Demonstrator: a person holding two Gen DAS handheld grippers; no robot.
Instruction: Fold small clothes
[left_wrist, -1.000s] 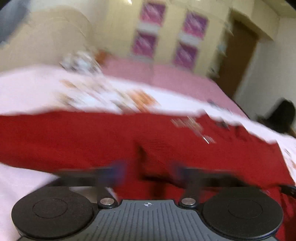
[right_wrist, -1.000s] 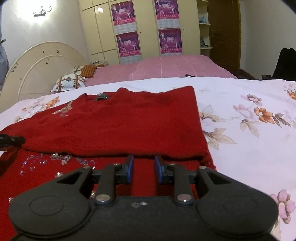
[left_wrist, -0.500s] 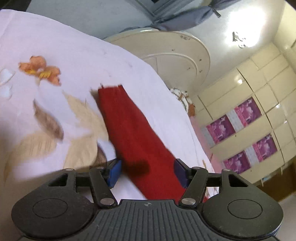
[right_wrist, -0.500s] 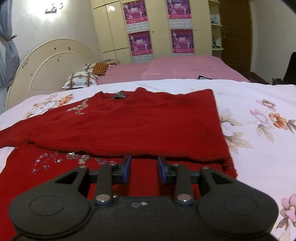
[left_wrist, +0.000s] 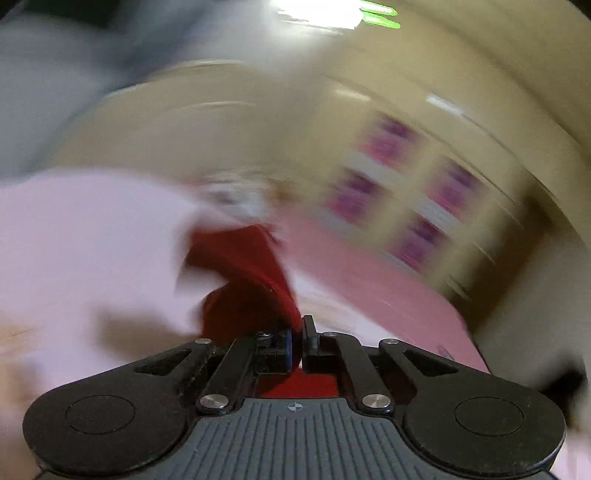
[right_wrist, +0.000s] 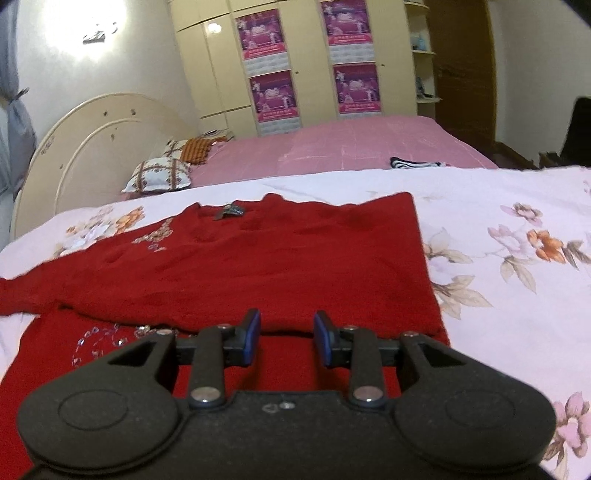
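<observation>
Floral bedsheet (right_wrist: 498, 206) is seen covering the bed, wardrobe (right_wrist: 295, 62) behind. Red sweater (right_wrist: 258, 258) is spread flat toward the bed's left edge, partly folded over. Left claw (left_wrist: 297, 332) has just been closed onto the sweater's sleeve (left_wrist: 251, 266), which is lifted off the sheet. Right claw (right_wrist: 286, 334) is held parted over the hem, nothing gripped.

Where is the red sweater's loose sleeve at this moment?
In the left wrist view, the sleeve is pinched in the shut left gripper, raised above the floral sheet. The right wrist view shows it running off the left edge.
</observation>
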